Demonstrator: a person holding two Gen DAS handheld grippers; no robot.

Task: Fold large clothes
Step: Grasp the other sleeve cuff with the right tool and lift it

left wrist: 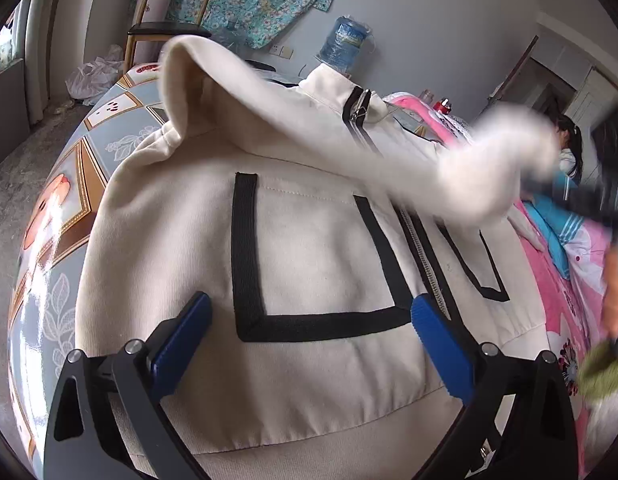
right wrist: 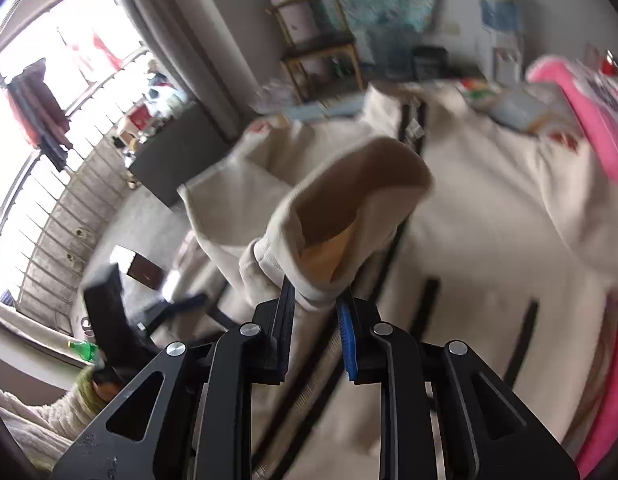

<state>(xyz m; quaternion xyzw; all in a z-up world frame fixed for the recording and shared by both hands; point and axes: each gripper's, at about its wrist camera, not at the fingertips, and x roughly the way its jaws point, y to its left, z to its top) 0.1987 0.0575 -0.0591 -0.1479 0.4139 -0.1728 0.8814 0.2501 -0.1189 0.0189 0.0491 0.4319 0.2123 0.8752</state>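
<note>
A cream zip-up jacket with black-outlined pockets and a front zipper lies spread on a patterned table. My left gripper is open, just above the jacket's lower front near the hem, holding nothing. My right gripper is shut on the cuff of the jacket's sleeve and holds it lifted over the jacket body. In the left wrist view the lifted sleeve stretches blurred across the jacket toward the right gripper at the right edge.
The table has a glossy blue and brown pictured cover. Pink patterned cloth lies to the right of the jacket. A wooden chair and a blue water bottle stand by the far wall. A person sits at the right.
</note>
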